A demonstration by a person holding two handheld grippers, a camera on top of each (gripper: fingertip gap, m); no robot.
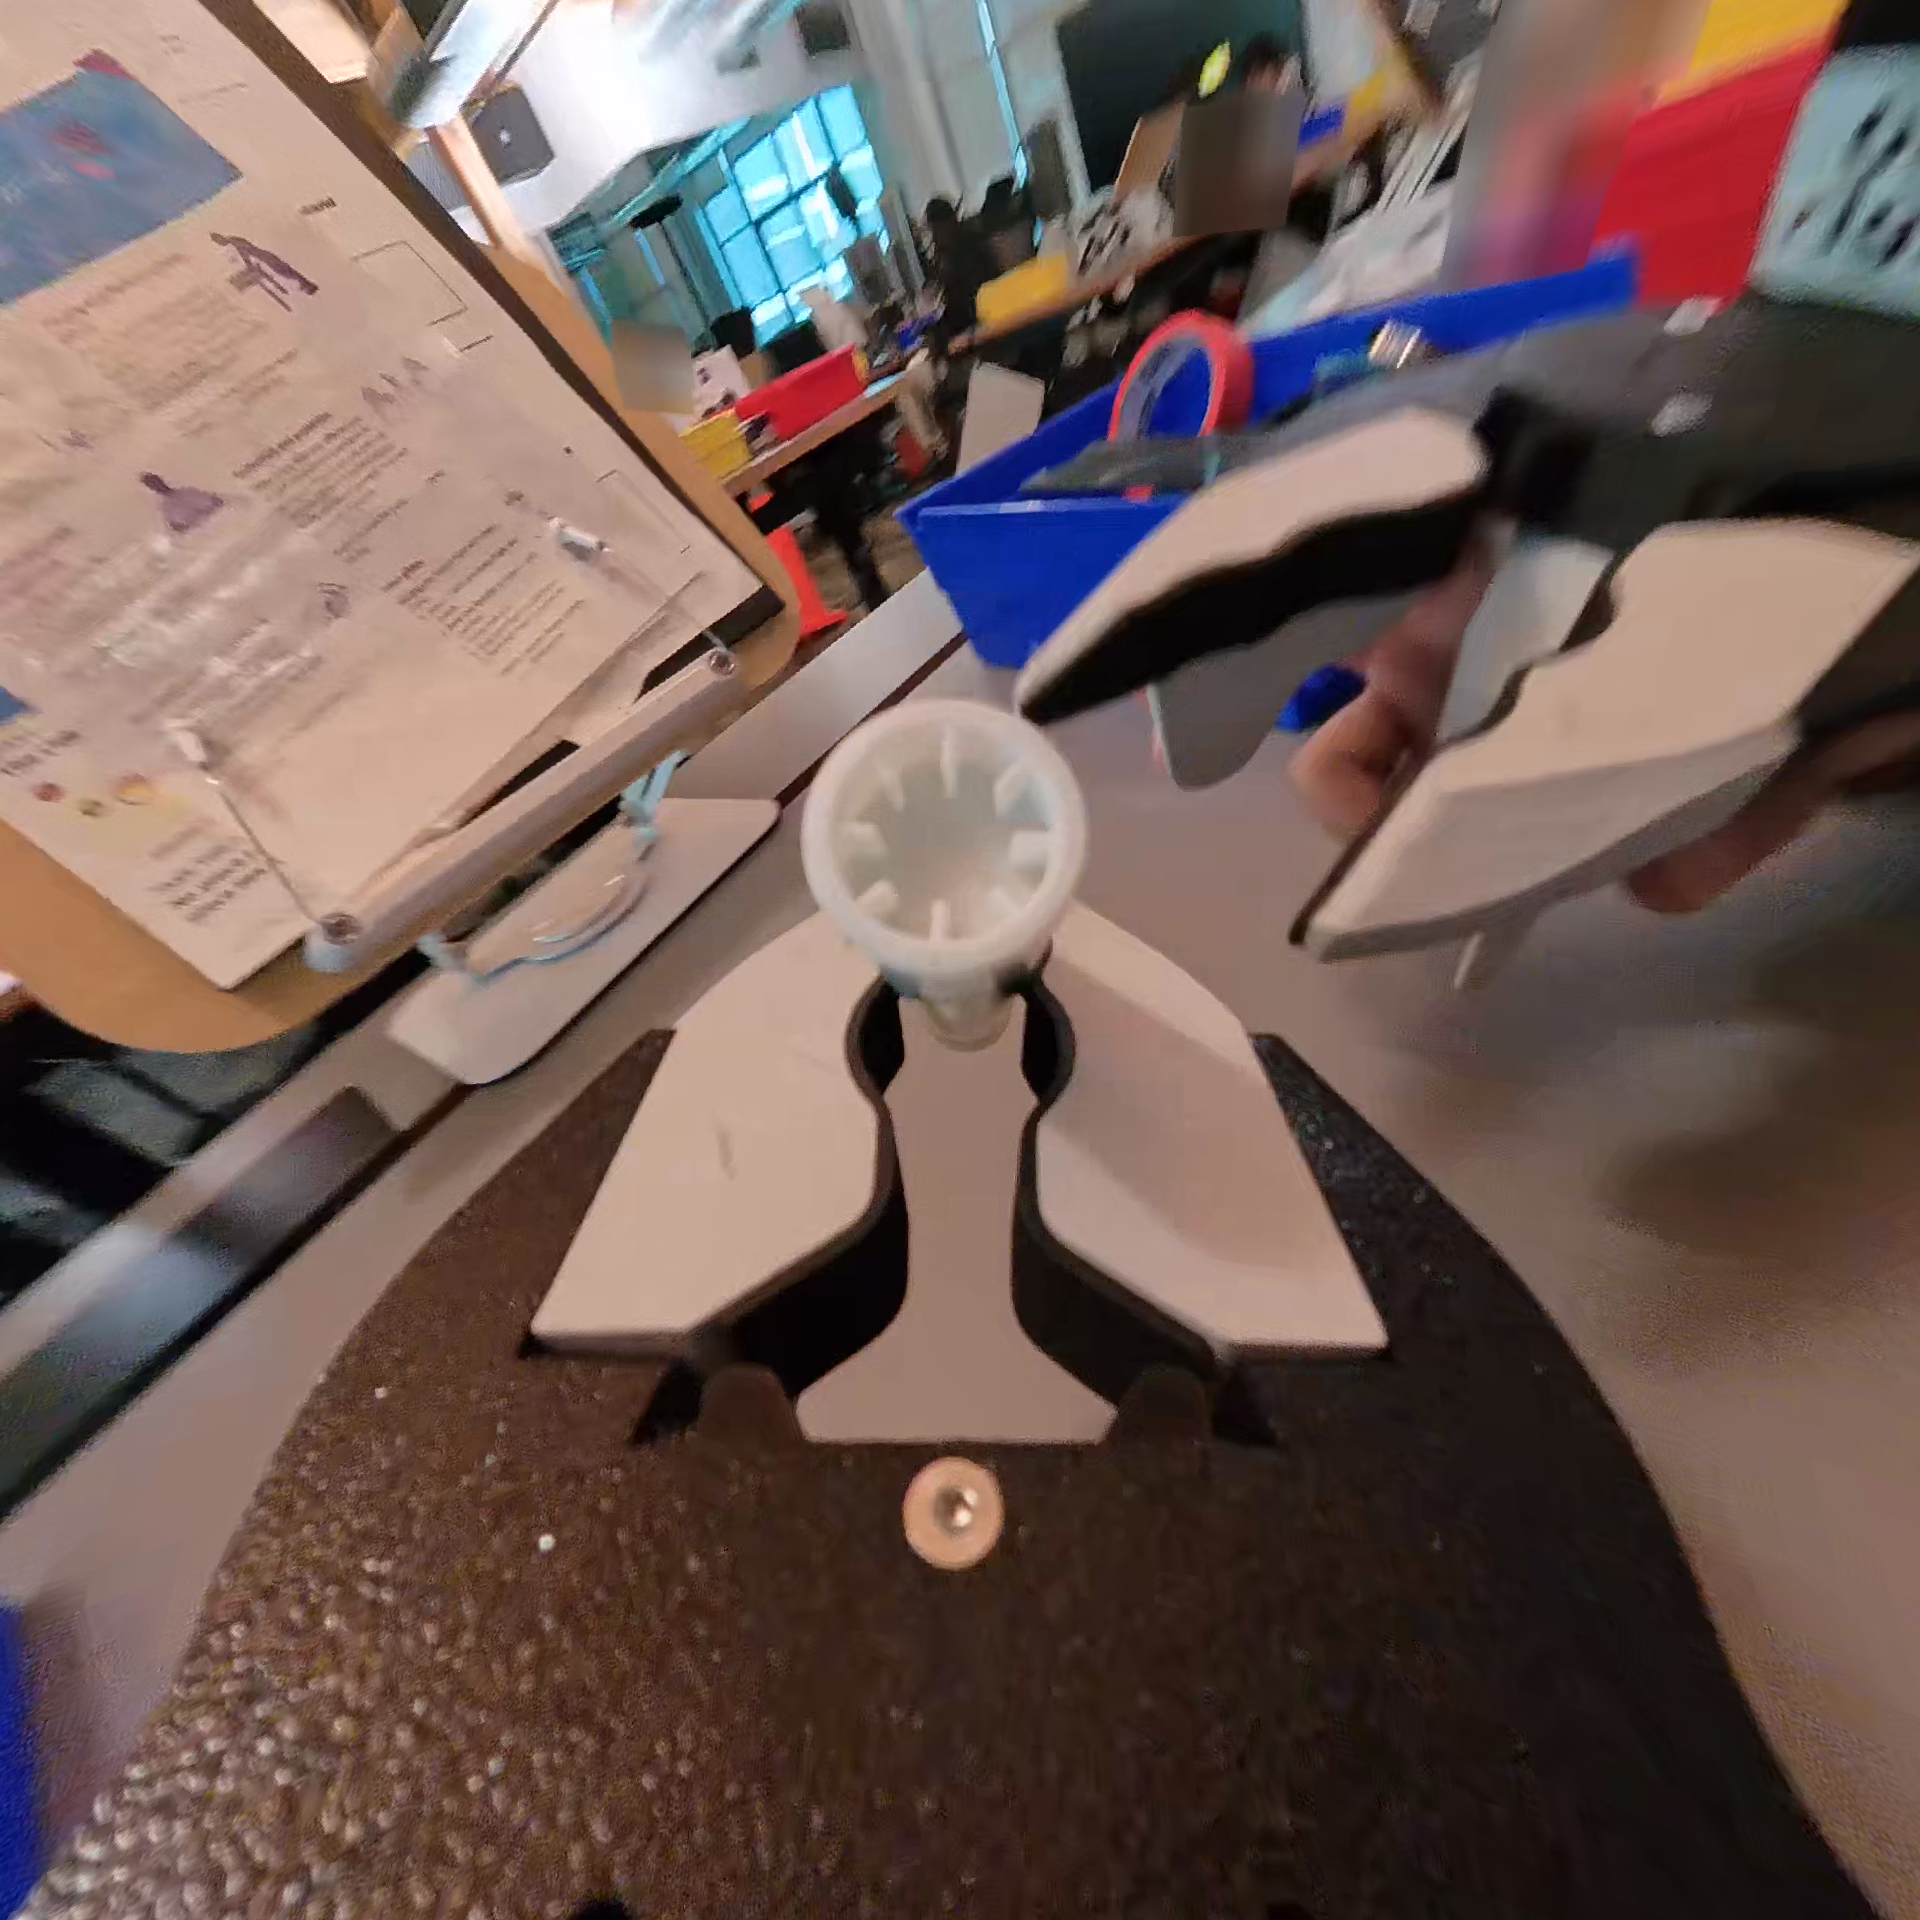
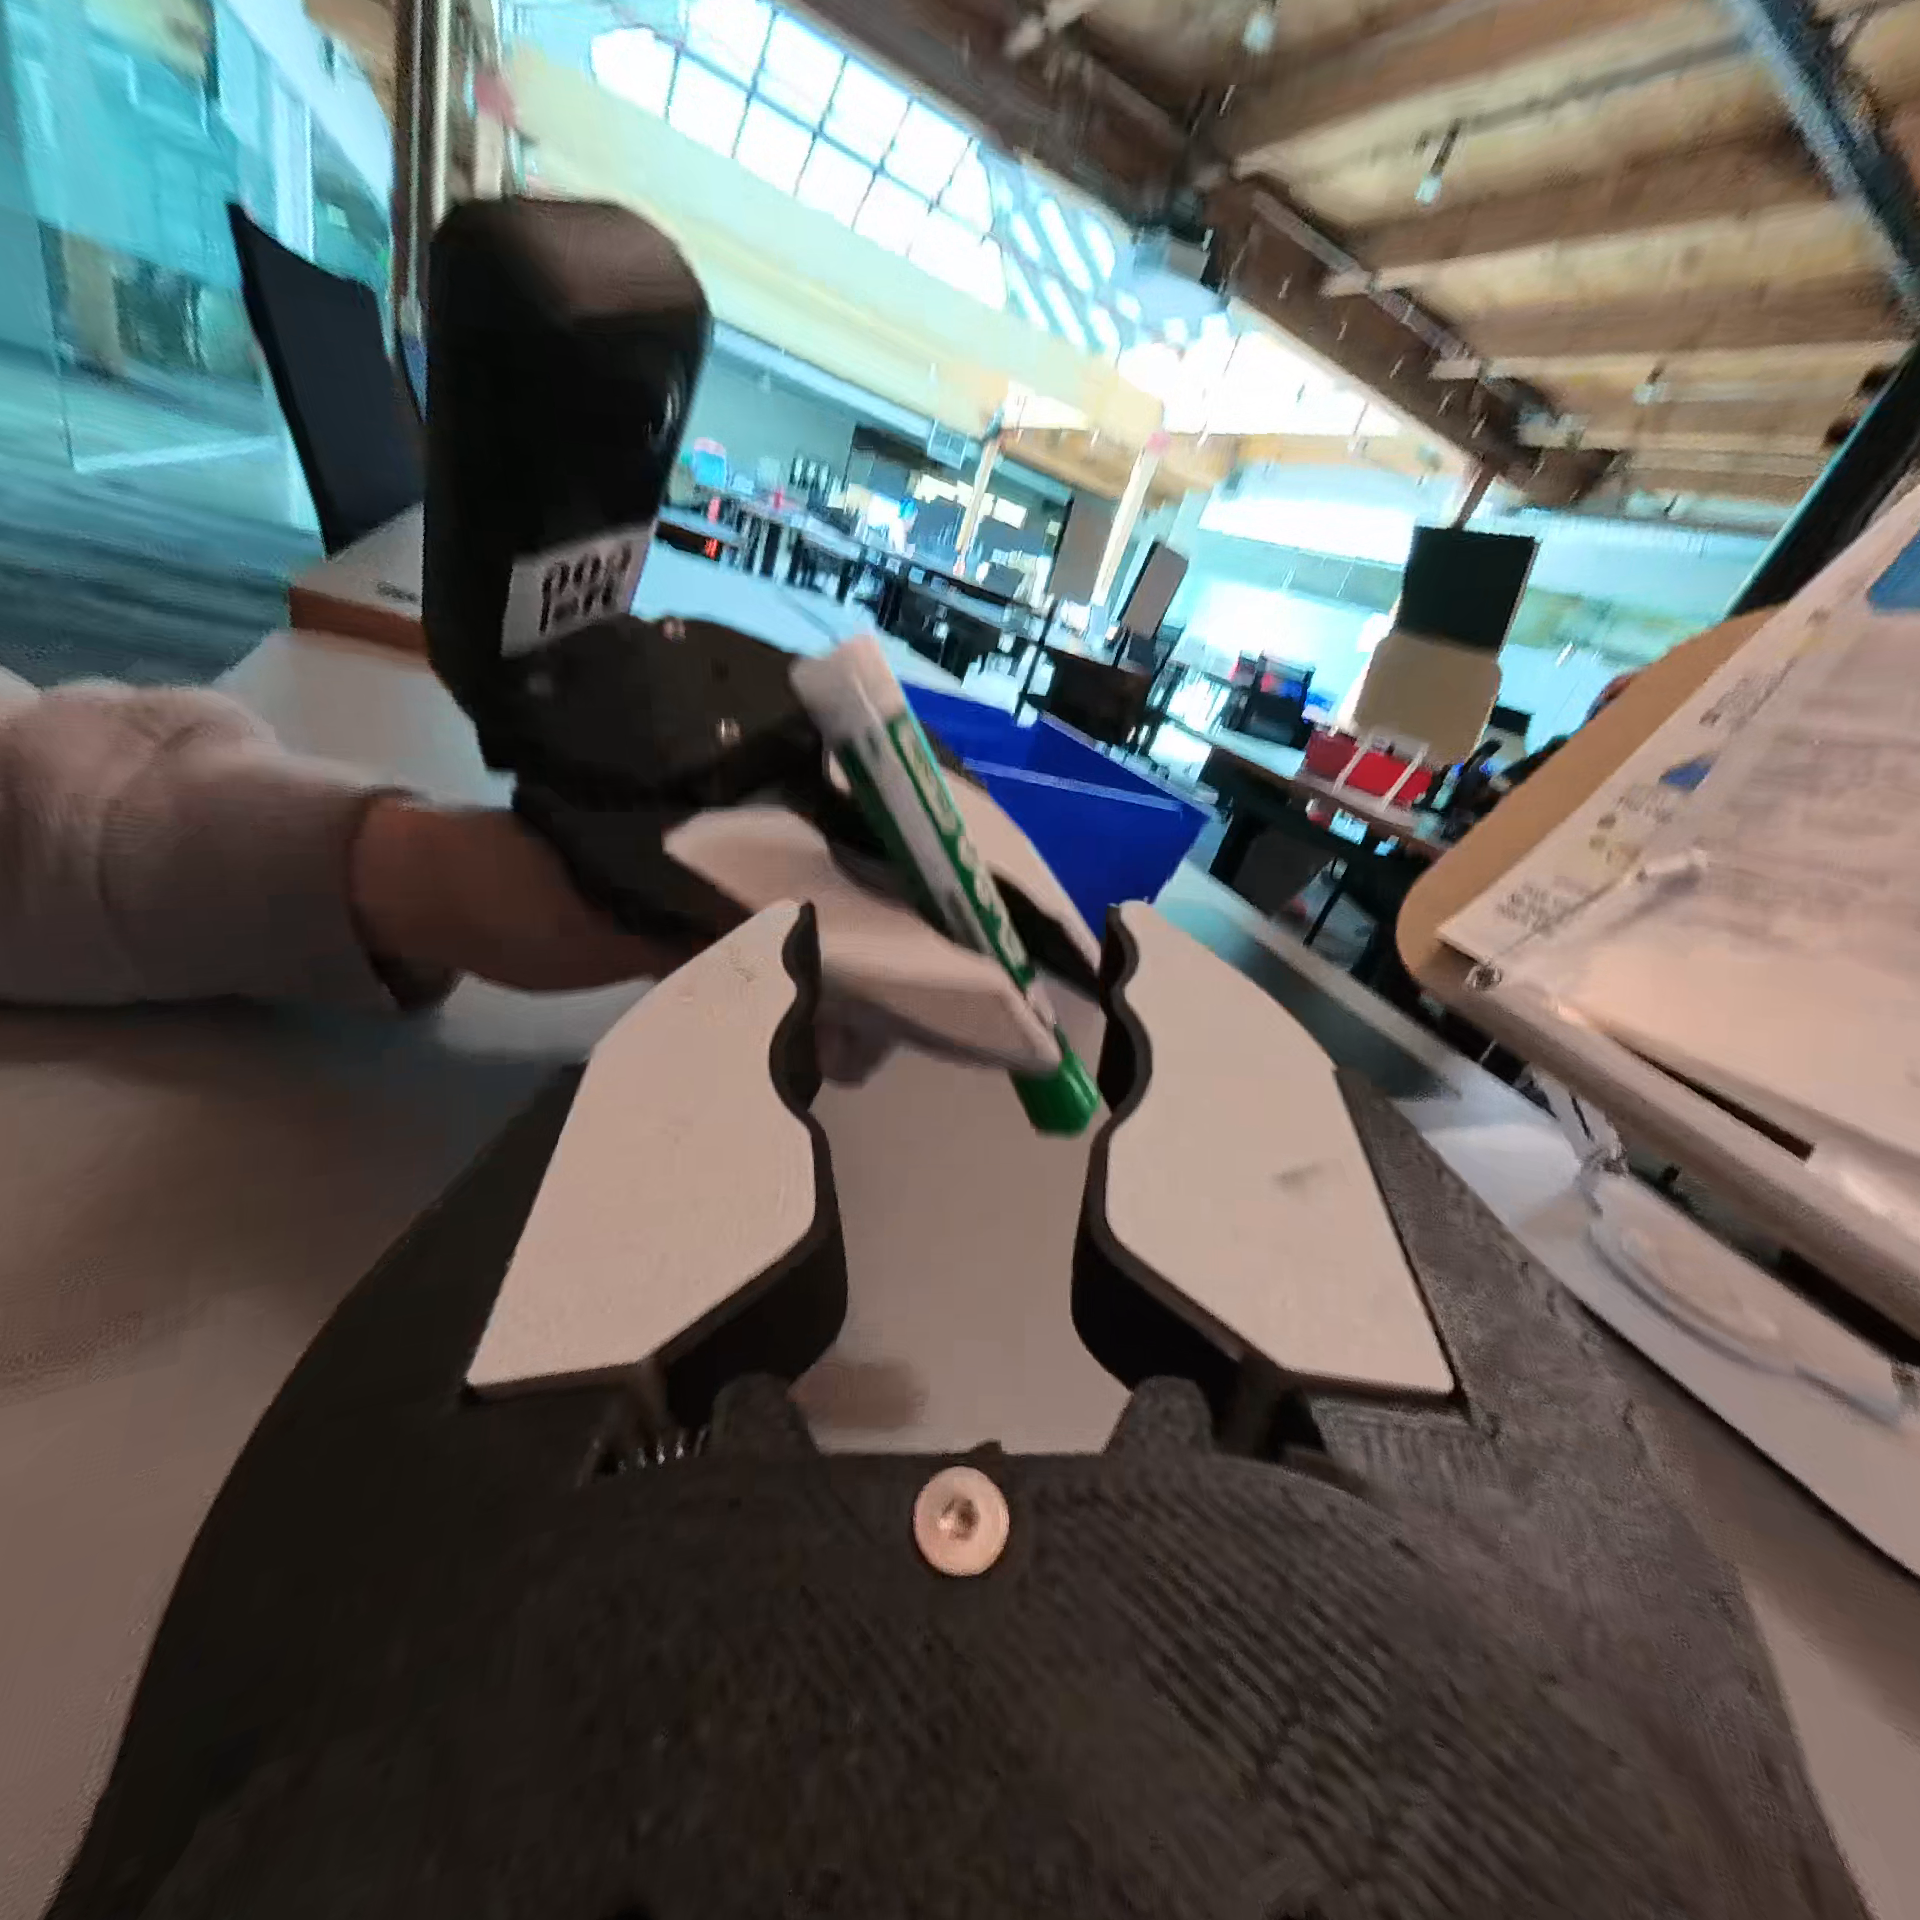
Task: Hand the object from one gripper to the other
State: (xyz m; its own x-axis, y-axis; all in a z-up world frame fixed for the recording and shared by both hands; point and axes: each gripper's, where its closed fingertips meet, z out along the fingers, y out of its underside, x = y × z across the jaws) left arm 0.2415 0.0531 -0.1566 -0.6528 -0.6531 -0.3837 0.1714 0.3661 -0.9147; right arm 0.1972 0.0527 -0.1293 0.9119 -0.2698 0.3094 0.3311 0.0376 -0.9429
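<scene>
A white marker with green print and a green cap point(image 2: 940, 842) is held in my left gripper point(image 1: 961, 1003), which is shut on its barrel. In the left wrist view I see the marker end-on as a white round butt point(image 1: 943, 842). My right gripper point(image 2: 956, 930) is open. The marker's green cap point(image 2: 1055, 1091) lies between its fingers without touching them. In the left wrist view the right gripper point(image 1: 1174, 821) comes in from the right, its upper fingertip just beside the marker's butt. The left gripper point(image 2: 1039, 997) also shows in the right wrist view, held by a hand.
Both grippers are over a grey table point(image 1: 1558, 1195). A blue bin point(image 1: 1039, 561) with a red tape roll point(image 1: 1184, 384) stands behind. A tilted stand with a printed sheet point(image 1: 260, 520) is at the left; it also shows in the right wrist view point(image 2: 1714, 883). The gap from one gripper's tips to the other's is roughly 5 centimetres.
</scene>
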